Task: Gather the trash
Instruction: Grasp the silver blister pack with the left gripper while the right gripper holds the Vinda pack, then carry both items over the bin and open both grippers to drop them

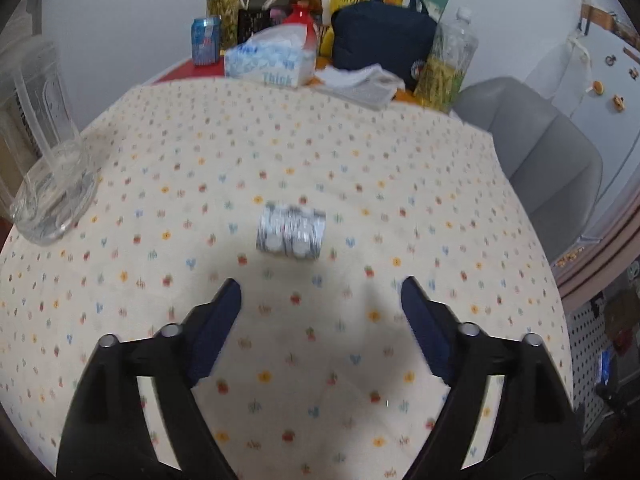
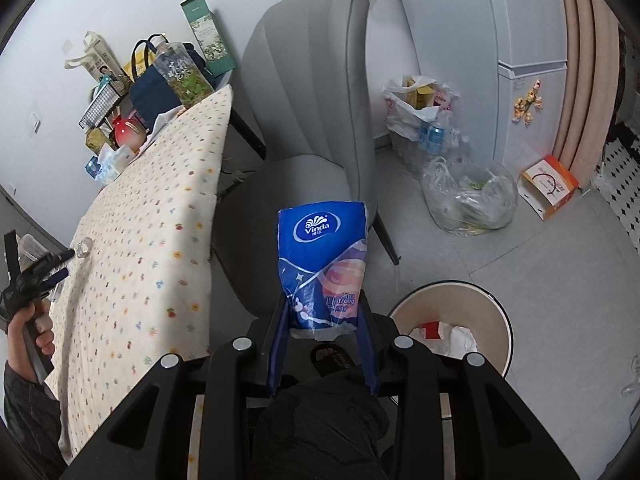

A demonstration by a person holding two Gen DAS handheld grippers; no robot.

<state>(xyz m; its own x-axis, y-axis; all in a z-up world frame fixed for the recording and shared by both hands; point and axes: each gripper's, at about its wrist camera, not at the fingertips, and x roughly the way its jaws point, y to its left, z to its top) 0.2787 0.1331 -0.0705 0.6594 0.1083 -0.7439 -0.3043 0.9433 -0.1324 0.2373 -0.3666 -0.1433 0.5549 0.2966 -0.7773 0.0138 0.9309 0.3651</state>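
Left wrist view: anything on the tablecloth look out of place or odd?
A used blister pack lies alone mid-cloth ahead of the open left gripper, some pockets apparently emptied. Blur hides detail. Nothing looks spilled.

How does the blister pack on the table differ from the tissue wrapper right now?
The blister pack is small, silver and lies flat on the tablecloth, ungripped, ahead of the open left gripper. The tissue wrapper is larger, blue, and clamped upright in the right gripper off the table, near the bin. Both look like trash.
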